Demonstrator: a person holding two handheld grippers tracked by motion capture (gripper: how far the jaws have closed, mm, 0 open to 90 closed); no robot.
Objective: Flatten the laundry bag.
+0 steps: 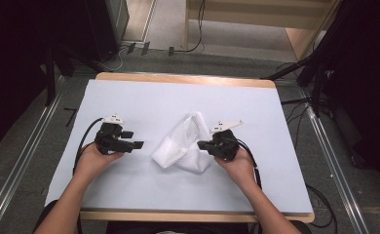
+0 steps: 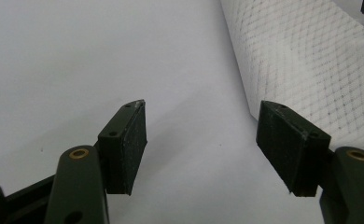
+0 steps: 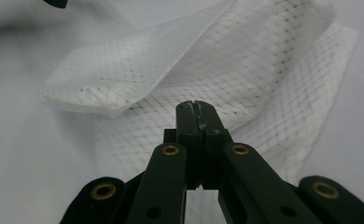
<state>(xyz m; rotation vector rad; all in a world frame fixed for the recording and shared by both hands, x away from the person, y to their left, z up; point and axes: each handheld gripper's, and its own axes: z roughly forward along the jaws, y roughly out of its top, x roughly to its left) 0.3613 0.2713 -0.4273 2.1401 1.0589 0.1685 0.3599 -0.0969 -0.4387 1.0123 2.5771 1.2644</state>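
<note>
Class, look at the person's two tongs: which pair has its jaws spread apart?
The left tongs: jaws wide apart, beside the white cloth. The right tongs are shut tight.

No legible text, labels, brand marks or numbers in any view. Floor left of table: dark tape mark shaped roughly like a "7", can't confirm it's a digit. Cloth: woven grid pattern only, no print.
</note>
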